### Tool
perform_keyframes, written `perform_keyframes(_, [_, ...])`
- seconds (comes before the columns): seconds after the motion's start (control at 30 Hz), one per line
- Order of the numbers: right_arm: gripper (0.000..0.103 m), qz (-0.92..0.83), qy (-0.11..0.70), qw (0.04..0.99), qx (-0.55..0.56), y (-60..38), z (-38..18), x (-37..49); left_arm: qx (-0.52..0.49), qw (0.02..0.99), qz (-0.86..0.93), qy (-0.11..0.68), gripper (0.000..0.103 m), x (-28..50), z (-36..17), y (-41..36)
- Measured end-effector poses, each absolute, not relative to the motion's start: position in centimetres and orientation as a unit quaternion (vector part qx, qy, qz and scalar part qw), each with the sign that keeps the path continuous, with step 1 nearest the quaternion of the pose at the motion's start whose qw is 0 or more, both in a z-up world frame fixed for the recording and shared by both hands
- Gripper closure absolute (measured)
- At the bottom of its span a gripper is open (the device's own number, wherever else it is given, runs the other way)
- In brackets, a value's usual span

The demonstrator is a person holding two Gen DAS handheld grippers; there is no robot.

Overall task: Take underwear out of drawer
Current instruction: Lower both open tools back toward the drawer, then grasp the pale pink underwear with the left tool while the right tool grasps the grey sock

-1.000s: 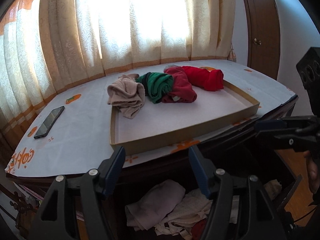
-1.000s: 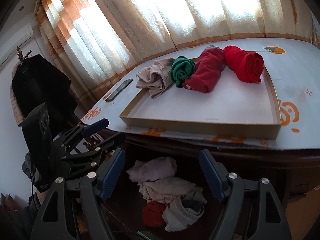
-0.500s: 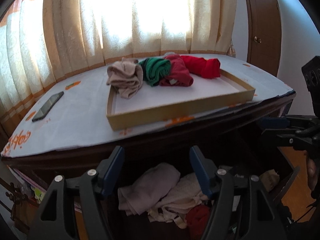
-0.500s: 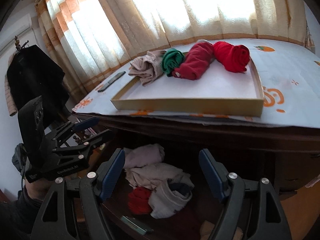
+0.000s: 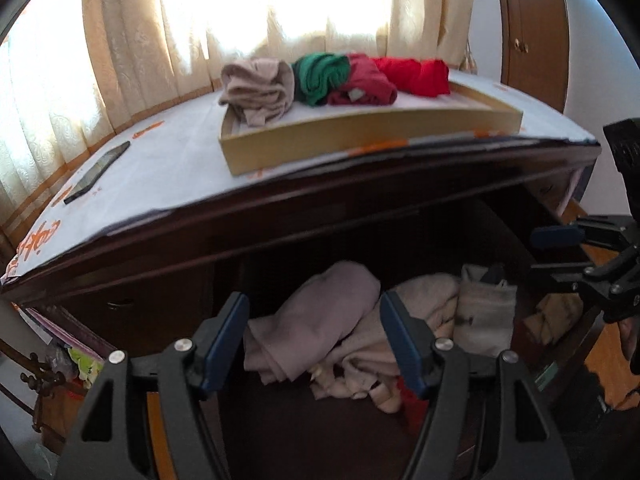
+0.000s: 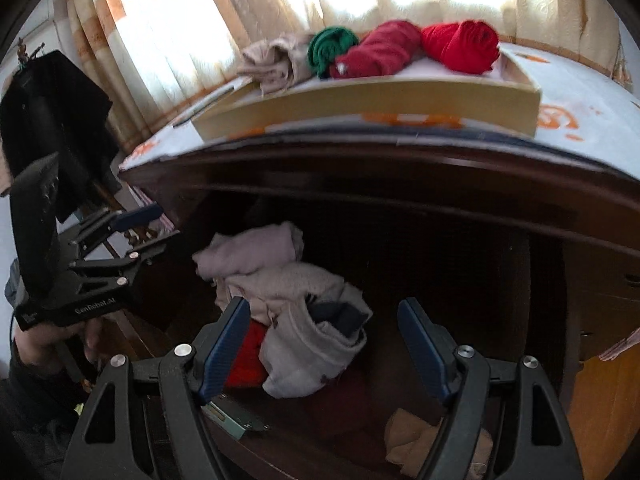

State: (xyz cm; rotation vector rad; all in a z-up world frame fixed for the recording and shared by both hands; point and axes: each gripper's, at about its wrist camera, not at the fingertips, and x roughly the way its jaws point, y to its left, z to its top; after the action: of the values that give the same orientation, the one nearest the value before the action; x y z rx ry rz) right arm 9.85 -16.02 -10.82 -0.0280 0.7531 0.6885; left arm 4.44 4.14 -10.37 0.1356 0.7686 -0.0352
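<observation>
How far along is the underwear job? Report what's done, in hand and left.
Done: four rolled garments lie in the tray on top. In hand: nothing; the left gripper and right gripper are open above the drawer pile. Left: several pieces, pale and red, remain in the drawer.

The right claw (image 6: pixel 324 344) hangs wide open over a grey garment (image 6: pixel 308 352) in the open drawer (image 6: pixel 400 408).

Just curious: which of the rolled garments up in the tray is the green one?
The green roll, second from the left, sits between the beige bundle and the dark red roll.
</observation>
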Motion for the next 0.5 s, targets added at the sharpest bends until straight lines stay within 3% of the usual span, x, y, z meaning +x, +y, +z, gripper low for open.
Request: perform_keyframes(0.5, [0.025,0.331,0.386,0.859,-0.051,-13.7,-12.7,11.0,0.187,0.871,-0.066,0.449,0.034,8.3,-13.6,2.4])
